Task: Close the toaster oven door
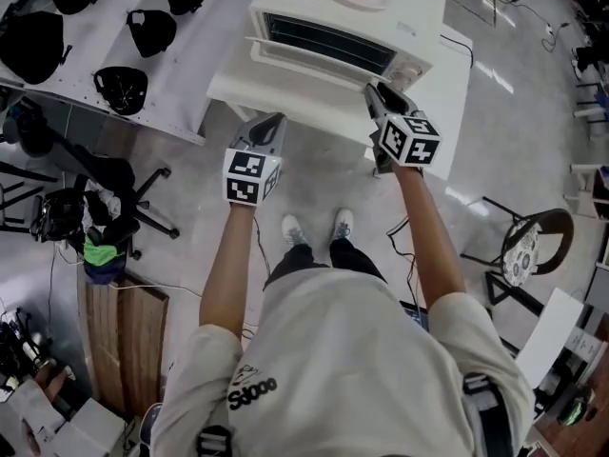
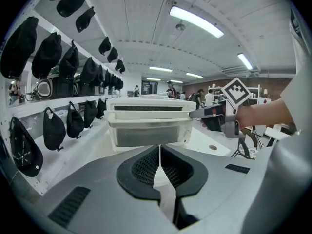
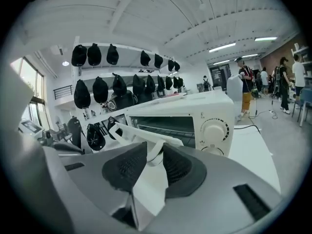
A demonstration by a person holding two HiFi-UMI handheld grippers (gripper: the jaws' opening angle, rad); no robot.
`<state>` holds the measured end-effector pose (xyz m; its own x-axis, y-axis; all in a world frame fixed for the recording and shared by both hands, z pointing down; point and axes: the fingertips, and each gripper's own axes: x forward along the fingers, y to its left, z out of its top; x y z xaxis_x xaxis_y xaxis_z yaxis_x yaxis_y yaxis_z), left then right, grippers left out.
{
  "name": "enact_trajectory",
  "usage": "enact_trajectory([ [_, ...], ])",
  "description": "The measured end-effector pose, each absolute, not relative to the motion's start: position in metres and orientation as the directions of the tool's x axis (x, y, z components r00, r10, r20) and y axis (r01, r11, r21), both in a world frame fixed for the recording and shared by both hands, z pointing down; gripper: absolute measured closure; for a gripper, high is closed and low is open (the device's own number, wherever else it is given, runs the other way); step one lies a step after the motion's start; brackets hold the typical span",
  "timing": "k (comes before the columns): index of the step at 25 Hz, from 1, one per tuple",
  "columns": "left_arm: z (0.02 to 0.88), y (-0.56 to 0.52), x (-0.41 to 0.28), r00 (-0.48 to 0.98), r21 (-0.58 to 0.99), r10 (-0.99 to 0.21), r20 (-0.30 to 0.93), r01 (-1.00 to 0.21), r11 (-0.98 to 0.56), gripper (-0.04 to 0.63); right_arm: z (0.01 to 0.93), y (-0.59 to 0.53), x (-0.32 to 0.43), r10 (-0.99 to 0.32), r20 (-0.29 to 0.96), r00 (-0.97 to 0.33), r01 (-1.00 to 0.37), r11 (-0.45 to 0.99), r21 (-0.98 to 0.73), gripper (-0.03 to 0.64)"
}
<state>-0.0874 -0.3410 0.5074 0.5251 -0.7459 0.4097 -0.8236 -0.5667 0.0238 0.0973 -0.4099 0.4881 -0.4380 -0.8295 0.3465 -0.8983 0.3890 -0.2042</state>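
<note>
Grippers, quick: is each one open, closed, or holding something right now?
Left gripper: closed, empty.
Right gripper: closed on the white bar handle of the half-raised door of the white toaster oven.

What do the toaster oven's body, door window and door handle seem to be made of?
The toaster oven body looks like white-painted sheet metal, perhaps plastic: flat, smooth, slightly shiny panels. The door window is probably glass: a smooth grey pane in a white frame. The door handle seems to be moulded white plastic, with rounded ends.
</note>
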Motion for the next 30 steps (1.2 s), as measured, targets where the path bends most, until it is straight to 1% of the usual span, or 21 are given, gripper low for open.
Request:
enact_trajectory([
  [8,0.498,-0.354,-0.079,0.539,0.012,-0.738,0.404,-0.811,-0.586,0.569,0.466,-0.454,0.115,-0.841,0.377,-0.388,-0.919,0.325,-0.222,0.526],
  [16,0.504,-0.349,-0.083,0.526,0.013,-0.738,0.422,-0.817,-0.576,0.569,0.462,-0.474,0.124,-0.857,0.365,-0.365,-0.926,0.292,-0.240,0.532],
  [23,0.507,-0.341,-0.081,0.525,0.019,-0.736,0.426,-0.819,-0.573,0.569,0.460,-0.474,0.123,-0.857,0.360,-0.370,-0.925,0.302,-0.231,0.531],
  [27,0.503,-0.338,-0.081,0.522,0.008,-0.742,0.422,-0.820,-0.572,0.569,0.457,-0.470,0.123,-0.856,0.348,-0.382,-0.923,0.333,-0.194,0.531],
  [30,0.493,-0.339,-0.086,0.512,-0.007,-0.756,0.408,-0.826,-0.563,0.569,0.446,-0.463,0.127,-0.858,0.327,-0.396,-0.917,0.348,-0.198,0.529],
])
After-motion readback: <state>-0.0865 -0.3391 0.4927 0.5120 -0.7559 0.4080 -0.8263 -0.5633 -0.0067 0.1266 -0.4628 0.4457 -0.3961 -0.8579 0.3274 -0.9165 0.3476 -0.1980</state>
